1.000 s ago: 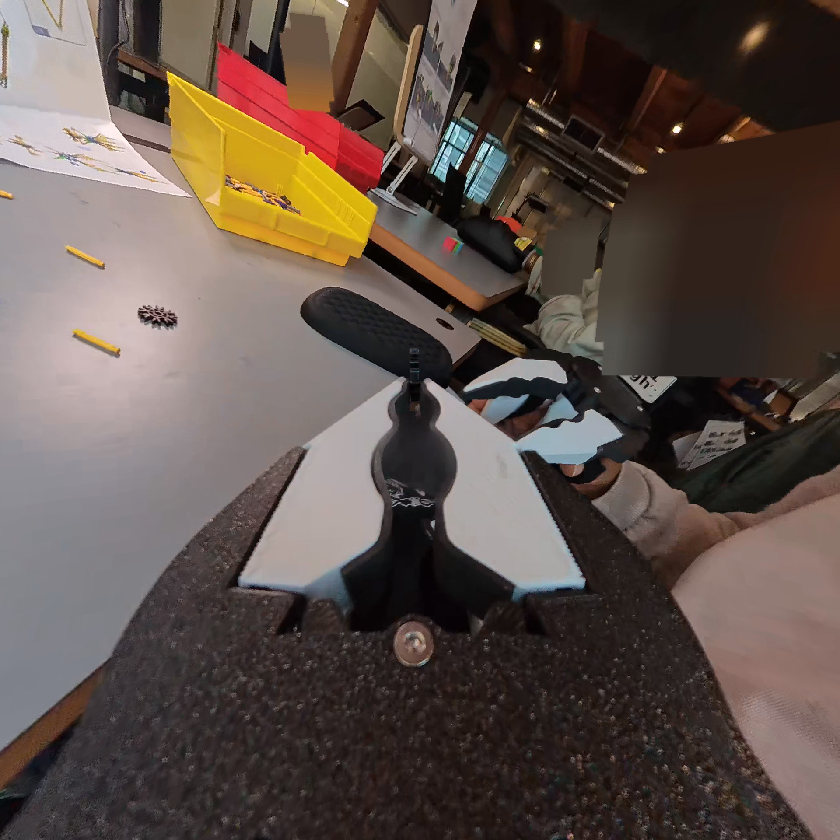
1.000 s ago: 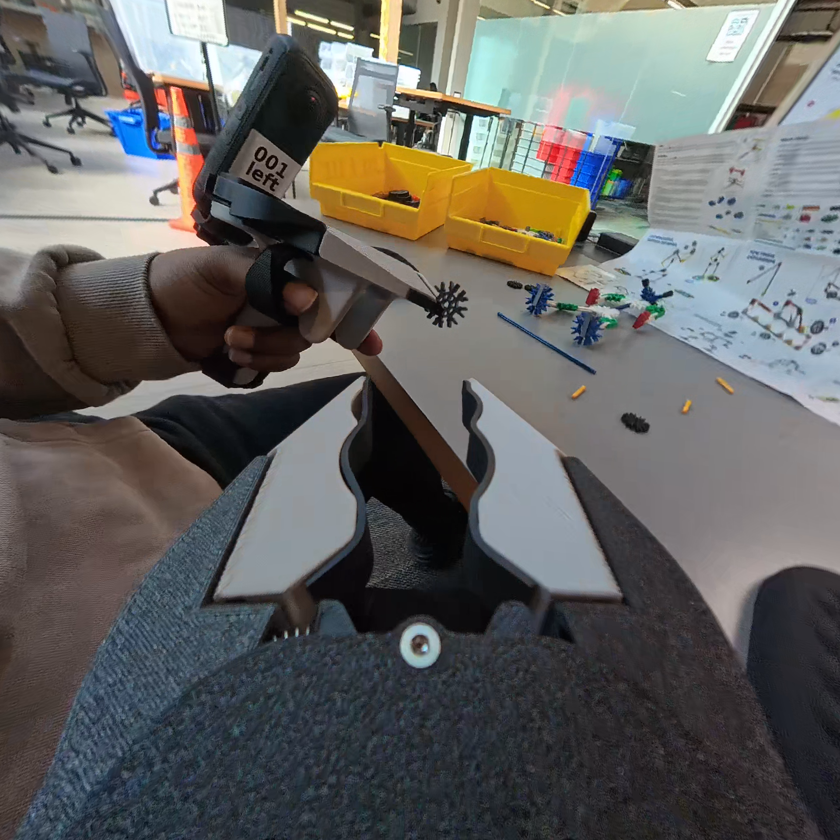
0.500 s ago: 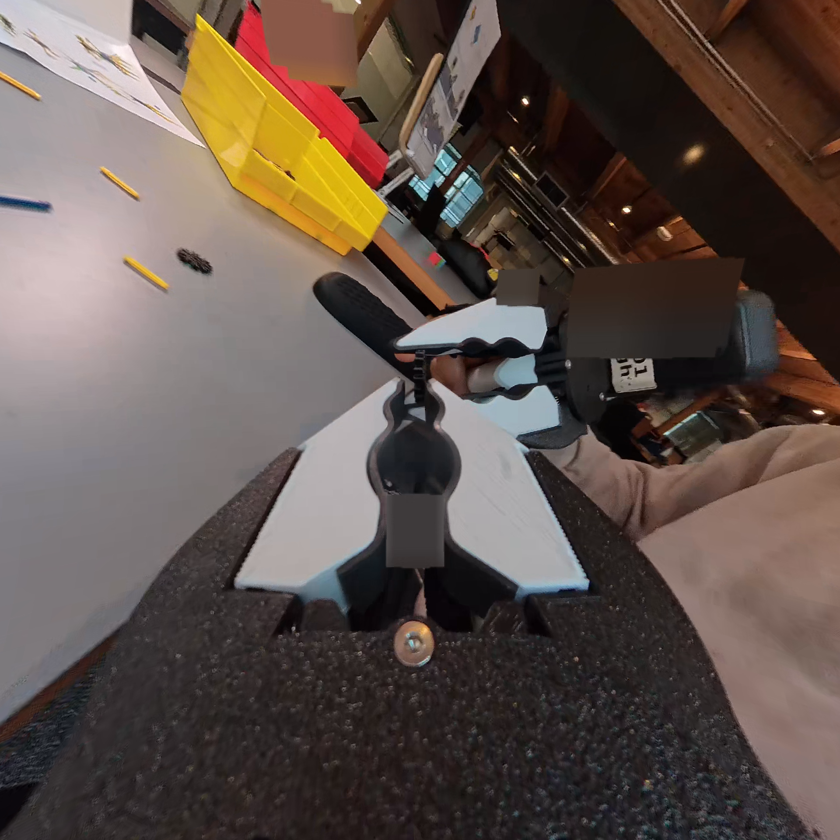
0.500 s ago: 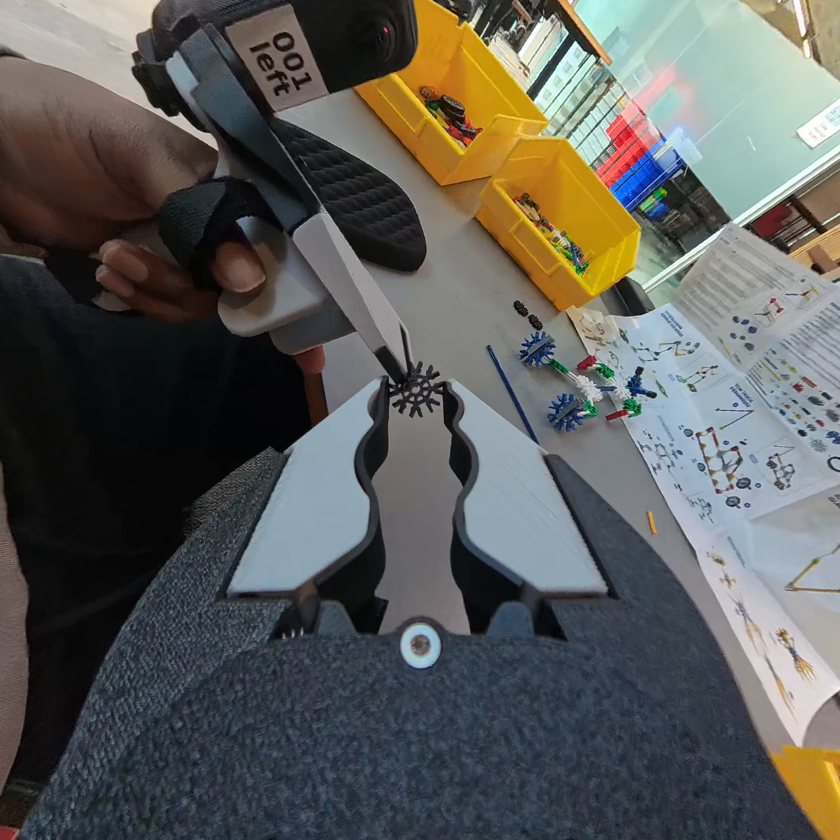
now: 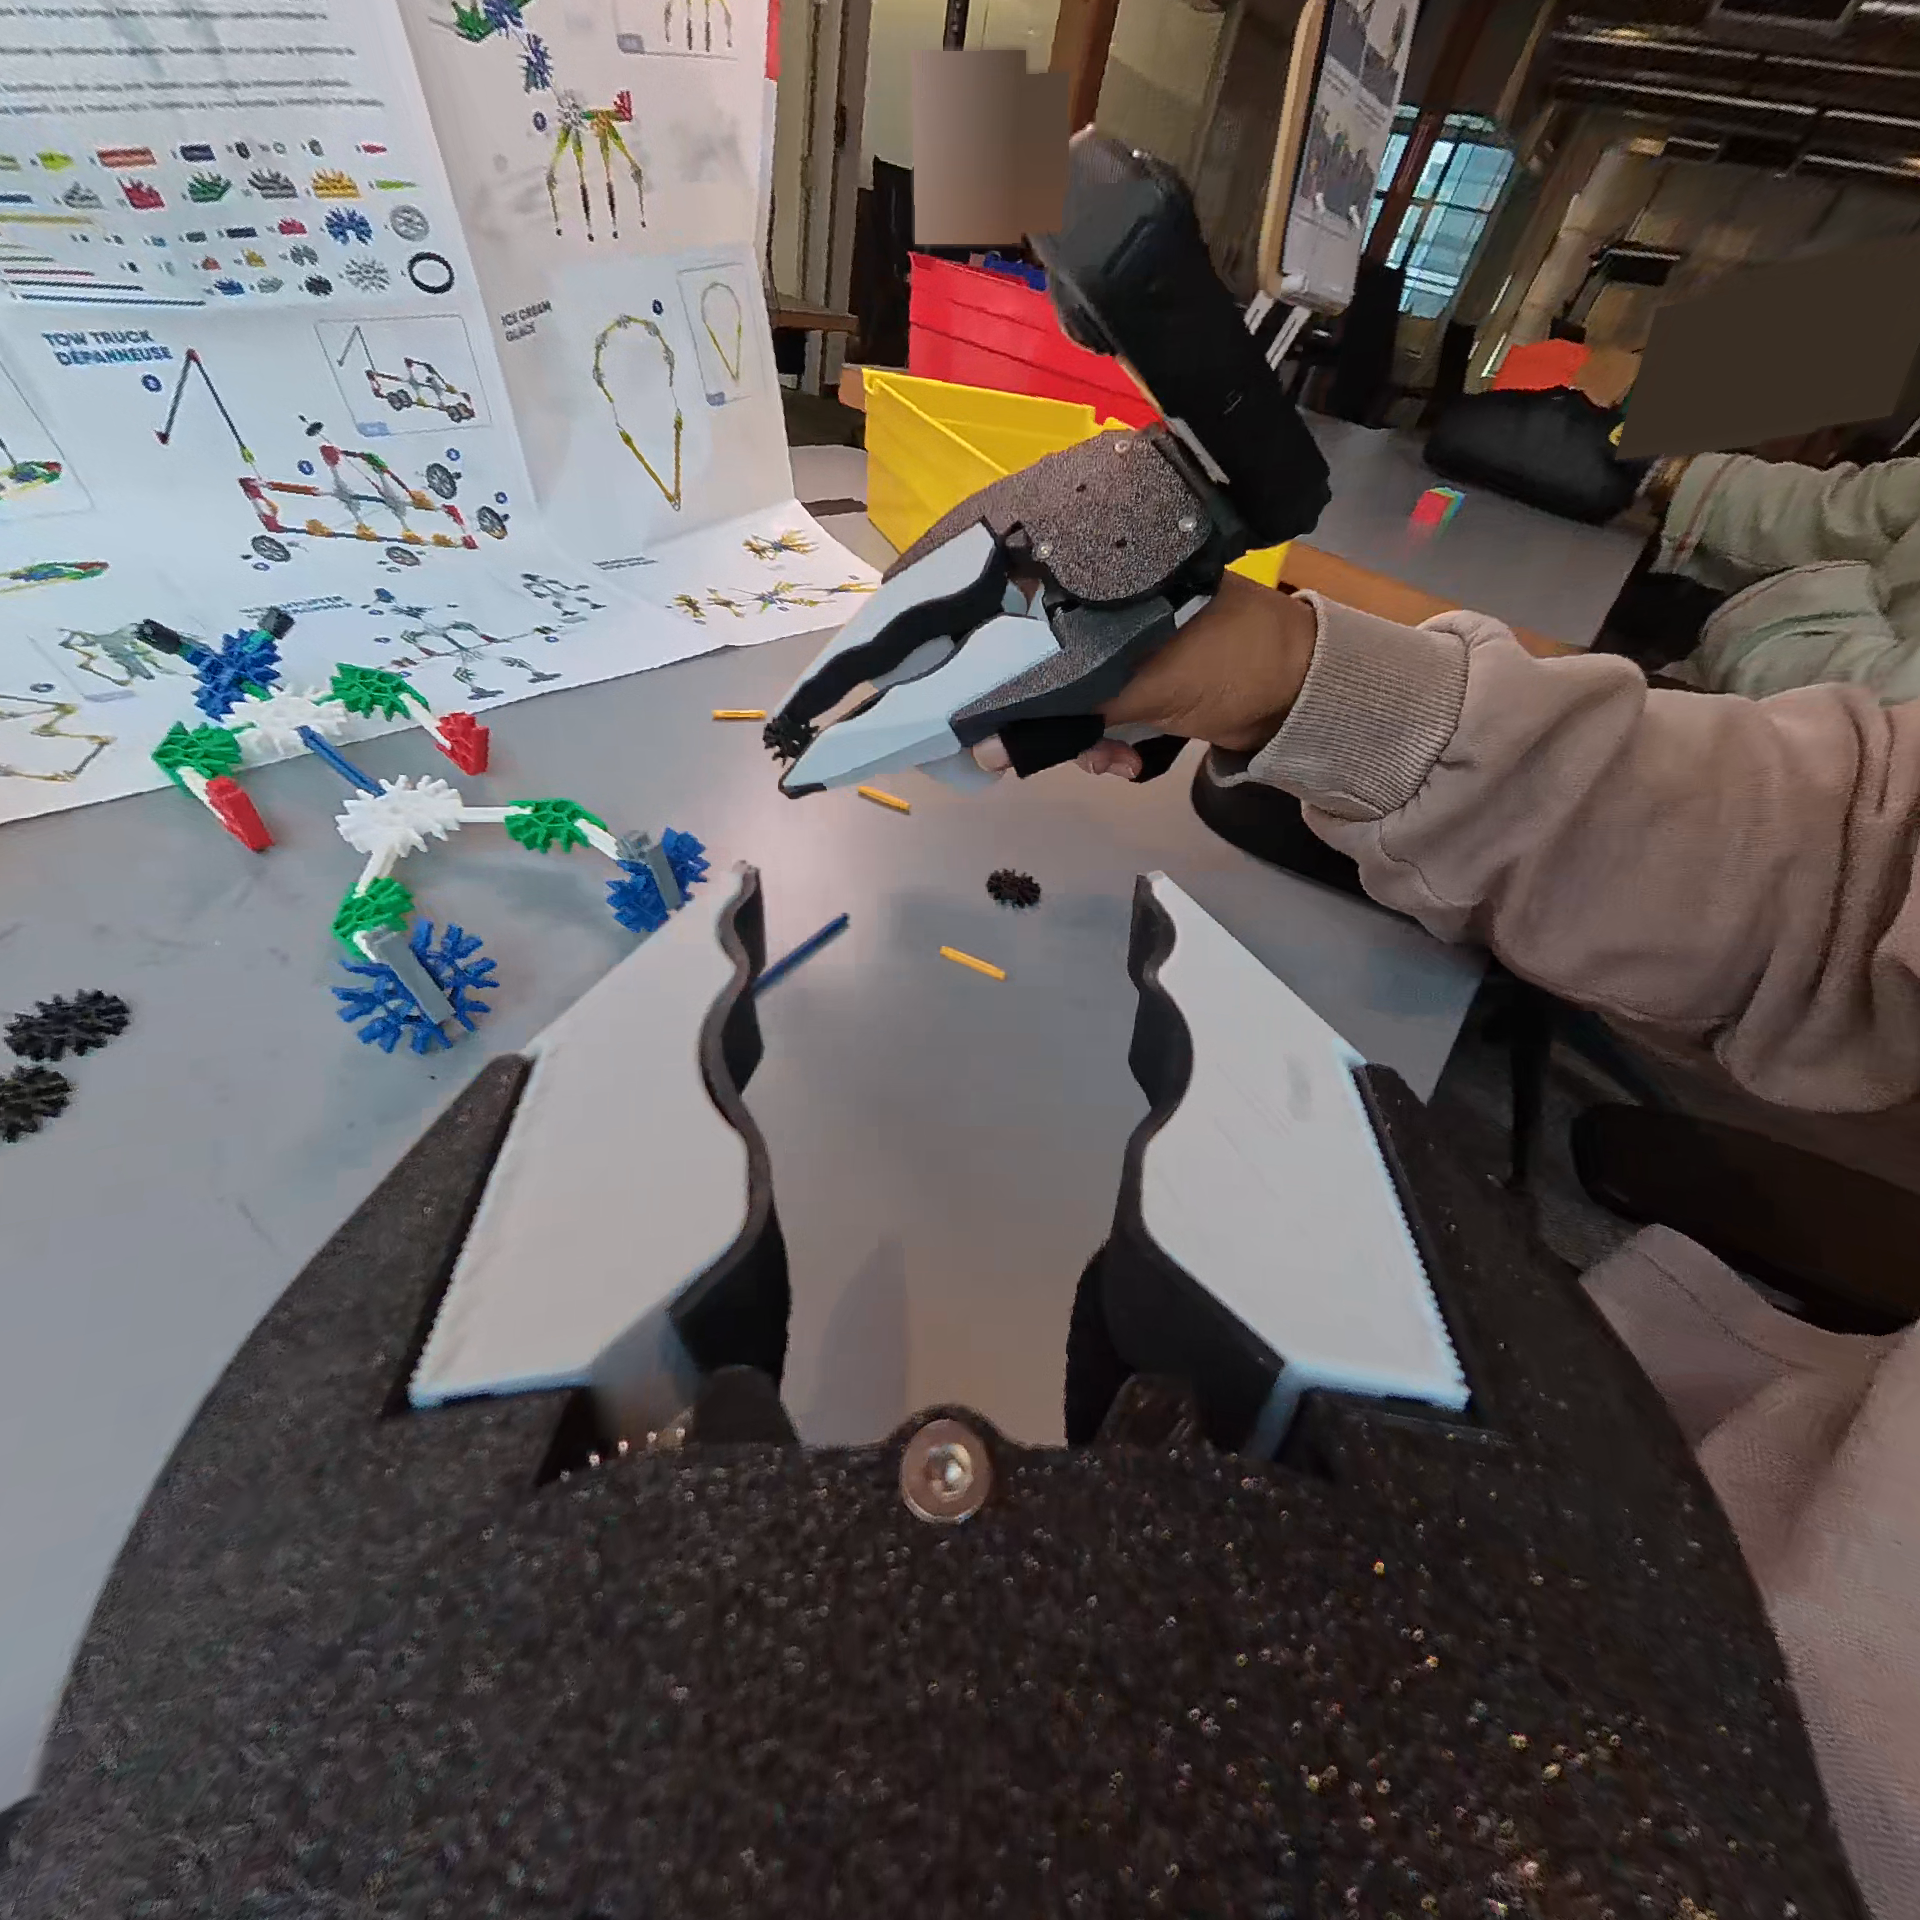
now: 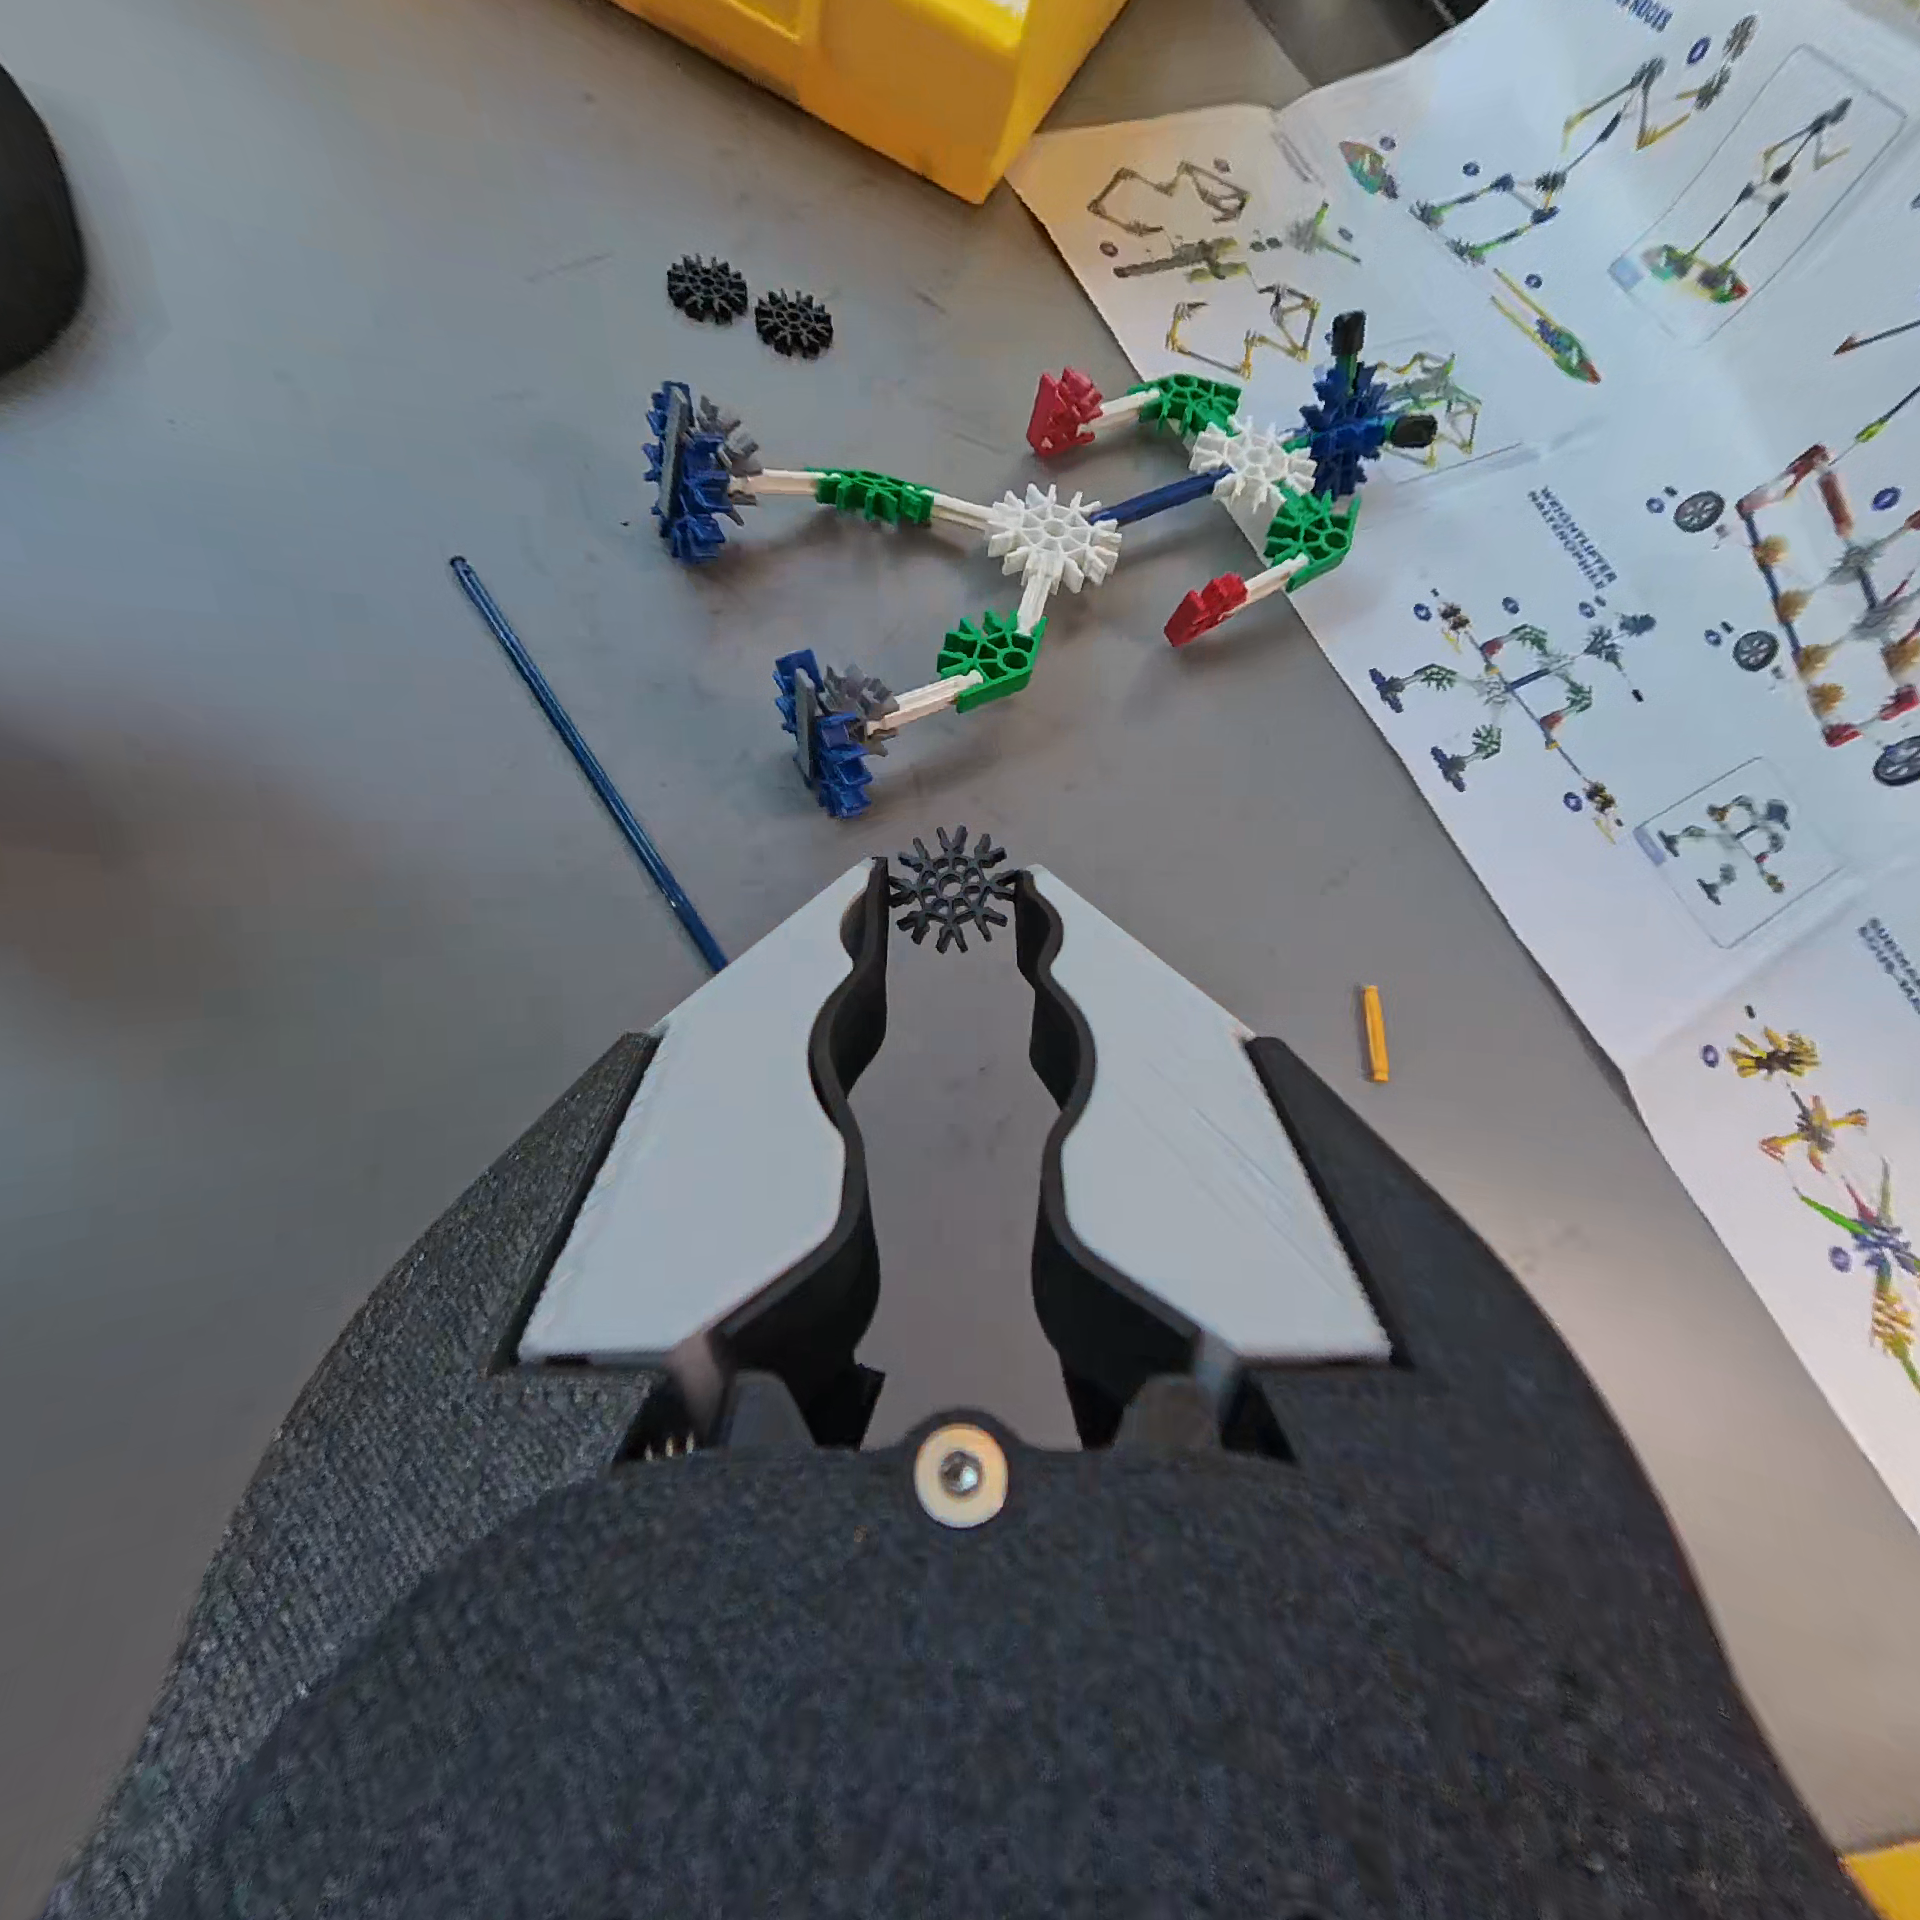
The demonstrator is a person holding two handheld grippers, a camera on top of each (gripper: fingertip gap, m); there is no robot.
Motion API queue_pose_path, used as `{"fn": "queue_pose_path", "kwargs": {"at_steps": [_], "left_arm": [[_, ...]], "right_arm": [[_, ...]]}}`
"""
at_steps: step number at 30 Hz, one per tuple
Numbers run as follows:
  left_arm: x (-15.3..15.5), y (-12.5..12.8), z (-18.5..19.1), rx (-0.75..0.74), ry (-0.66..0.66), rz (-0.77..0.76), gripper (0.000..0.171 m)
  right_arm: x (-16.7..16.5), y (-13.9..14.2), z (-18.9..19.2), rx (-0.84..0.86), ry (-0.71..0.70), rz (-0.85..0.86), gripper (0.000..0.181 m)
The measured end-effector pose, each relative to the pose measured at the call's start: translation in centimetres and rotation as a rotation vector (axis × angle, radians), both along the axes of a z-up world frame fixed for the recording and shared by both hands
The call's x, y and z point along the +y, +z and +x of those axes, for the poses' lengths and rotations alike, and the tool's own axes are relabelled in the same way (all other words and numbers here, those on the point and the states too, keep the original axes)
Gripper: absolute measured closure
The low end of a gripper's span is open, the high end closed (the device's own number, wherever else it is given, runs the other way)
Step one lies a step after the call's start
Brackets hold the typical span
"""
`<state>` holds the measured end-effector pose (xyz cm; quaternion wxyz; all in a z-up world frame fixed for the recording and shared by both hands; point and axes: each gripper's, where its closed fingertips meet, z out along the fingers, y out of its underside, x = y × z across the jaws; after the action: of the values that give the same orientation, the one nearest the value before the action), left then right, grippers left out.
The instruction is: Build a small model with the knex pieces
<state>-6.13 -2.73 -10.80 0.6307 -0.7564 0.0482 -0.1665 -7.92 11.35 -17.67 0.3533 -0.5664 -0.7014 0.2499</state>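
Right gripper [image 6: 951,883] clamped on a black snowflake-shaped connector [image 6: 951,889] above the grey table [image 6: 312,416], near the colourful toy model [image 6: 1049,540]; left gripper [image 5: 940,883] spread wide, empty.

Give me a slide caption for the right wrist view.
Right gripper pinching a black snowflake connector above a grey table, near a colourful rod-and-connector model.
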Motion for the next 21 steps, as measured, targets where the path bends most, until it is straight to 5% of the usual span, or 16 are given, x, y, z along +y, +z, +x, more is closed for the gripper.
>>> {"fn": "queue_pose_path", "kwargs": {"at_steps": [5, 11, 21], "left_arm": [[1.1, -0.1, -1.2, 0.021, 0.015, -0.027, 0.105], [2.2, -1.4, -1.3, 0.081, 0.062, -0.074, 0.106], [1.1, -4.8, -2.6, 0.090, 0.153, -0.209, 0.093]], "right_arm": [[0.5, -2.1, 0.6, -0.026, -0.024, -0.056, 0.137], [-0.6, 2.5, 3.5, 0.110, -0.009, -0.033, 0.134], [-3.2, 0.1, 12.5, 0.078, -0.373, -0.086, 0.090]]}}
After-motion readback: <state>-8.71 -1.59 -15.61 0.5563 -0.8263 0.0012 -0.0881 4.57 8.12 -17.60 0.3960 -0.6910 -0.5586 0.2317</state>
